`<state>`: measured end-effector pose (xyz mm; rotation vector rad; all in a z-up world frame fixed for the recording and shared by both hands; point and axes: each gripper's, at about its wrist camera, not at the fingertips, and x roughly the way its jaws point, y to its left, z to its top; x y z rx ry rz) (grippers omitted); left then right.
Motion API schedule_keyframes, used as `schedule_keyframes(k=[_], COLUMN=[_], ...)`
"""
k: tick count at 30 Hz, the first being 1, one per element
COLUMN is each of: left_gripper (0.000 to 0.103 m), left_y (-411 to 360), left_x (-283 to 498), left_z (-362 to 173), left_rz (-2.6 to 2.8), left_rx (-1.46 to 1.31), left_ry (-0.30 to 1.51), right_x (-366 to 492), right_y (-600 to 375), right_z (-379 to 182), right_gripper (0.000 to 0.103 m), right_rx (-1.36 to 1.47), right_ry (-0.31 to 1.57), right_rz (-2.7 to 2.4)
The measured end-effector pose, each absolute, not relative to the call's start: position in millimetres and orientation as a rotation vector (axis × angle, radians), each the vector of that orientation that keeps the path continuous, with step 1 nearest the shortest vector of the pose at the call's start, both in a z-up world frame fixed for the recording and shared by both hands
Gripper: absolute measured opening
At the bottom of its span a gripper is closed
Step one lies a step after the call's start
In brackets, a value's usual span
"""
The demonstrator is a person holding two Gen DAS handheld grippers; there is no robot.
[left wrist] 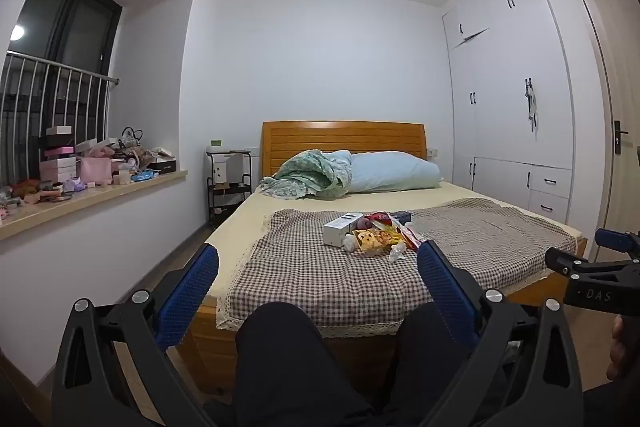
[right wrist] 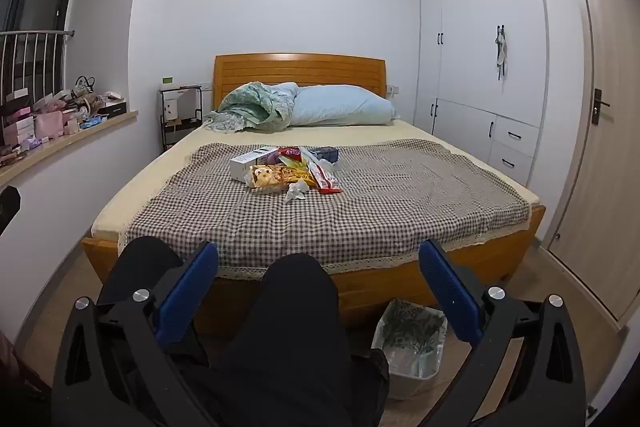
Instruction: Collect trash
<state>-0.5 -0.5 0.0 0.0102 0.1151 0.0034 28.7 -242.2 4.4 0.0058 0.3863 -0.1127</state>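
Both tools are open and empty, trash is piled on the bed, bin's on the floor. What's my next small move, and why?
Probably reach the right tool forward toward the crumpled tissue. It is the nearest piece of the pile on the checked cloth, lies slightly apart from the wrappers, and the lined bin stands on the floor on that tool's side. Both tools are wide open, nothing between their fingers.

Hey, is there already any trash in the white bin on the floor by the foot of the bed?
No, the white plastic-lined bin looks empty in the right wrist view; the wrappers and crumpled tissue lie on the checked brown bedspread.
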Motion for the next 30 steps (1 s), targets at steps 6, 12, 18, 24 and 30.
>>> schedule_keyframes(k=[6, 12, 18, 24, 30], left_gripper=[0.096, 0.096, 0.096, 0.096, 0.096], left_y=[0, -11, -9, -8, -10], left_x=[1, -3, -7, -10, -10], left_z=[0, -4, -1, -1, -1], left_rz=[0.008, 0.014, 0.011, 0.013, 0.014], left_rx=[0.02, 0.022, 0.02, 0.021, 0.024], left_ry=[0.125, 0.119, 0.114, 0.102, 0.101], right_x=[28, 30, 28, 26, 28], right_y=[-241, -245, -240, -241, -241], right_z=[5, -5, 0, -2, 0], right_gripper=[0.097, 0.097, 0.097, 0.097, 0.097], right_rx=[0.006, 0.0, 0.0, 0.0, 0.0], right_ry=[0.386, 0.381, 0.39, 0.386, 0.388], right_rz=[-0.111, -0.111, -0.115, -0.112, -0.113])
